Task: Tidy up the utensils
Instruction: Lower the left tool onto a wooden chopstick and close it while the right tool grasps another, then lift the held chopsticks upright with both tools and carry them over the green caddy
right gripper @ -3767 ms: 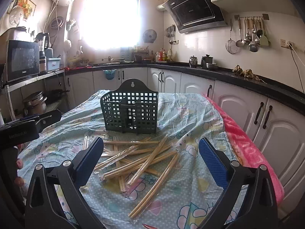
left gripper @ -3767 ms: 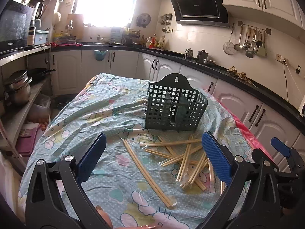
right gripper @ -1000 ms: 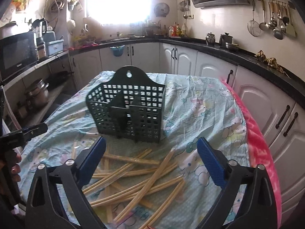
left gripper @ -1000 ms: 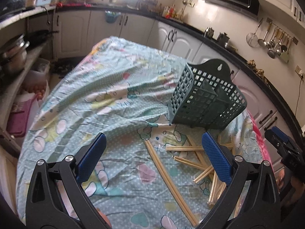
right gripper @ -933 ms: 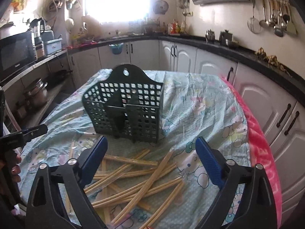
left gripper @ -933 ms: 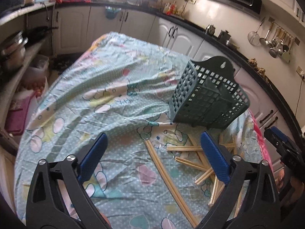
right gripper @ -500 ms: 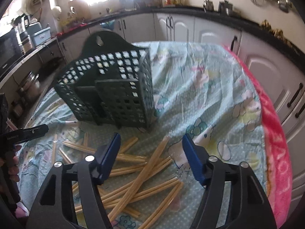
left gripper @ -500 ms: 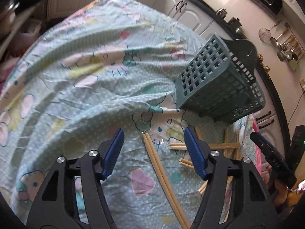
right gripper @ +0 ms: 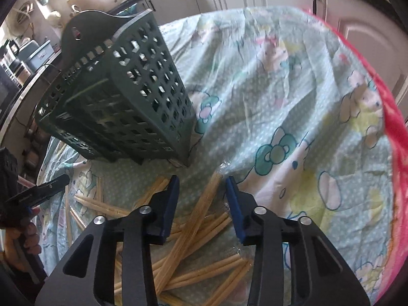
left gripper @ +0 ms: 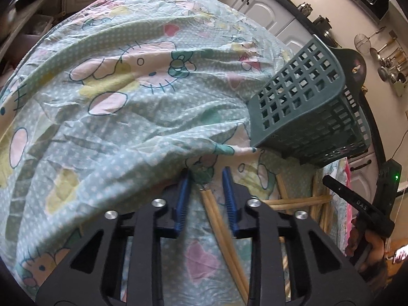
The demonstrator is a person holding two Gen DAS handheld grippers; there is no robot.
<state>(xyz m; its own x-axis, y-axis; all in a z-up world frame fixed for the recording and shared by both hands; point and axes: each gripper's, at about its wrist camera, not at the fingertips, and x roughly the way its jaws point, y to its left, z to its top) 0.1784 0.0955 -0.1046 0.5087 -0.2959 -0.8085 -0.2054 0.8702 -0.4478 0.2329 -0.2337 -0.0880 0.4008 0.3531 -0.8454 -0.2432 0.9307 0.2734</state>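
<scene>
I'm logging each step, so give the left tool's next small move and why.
Probably close the left tool on the wrapped chopstick pair: its open jaws already straddle the pair's near end on the tablecloth, apart from the green basket.

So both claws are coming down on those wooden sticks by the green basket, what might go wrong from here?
The left gripper straddles only the tip of a wrapped chopstick pair, so the pair may pivot or slip when lifted. The right gripper brackets a chopstick lying across a tangled pile; lifting it could drag neighbours along. The tablecloth is wrinkled, so fingers might pinch fabric too.
</scene>
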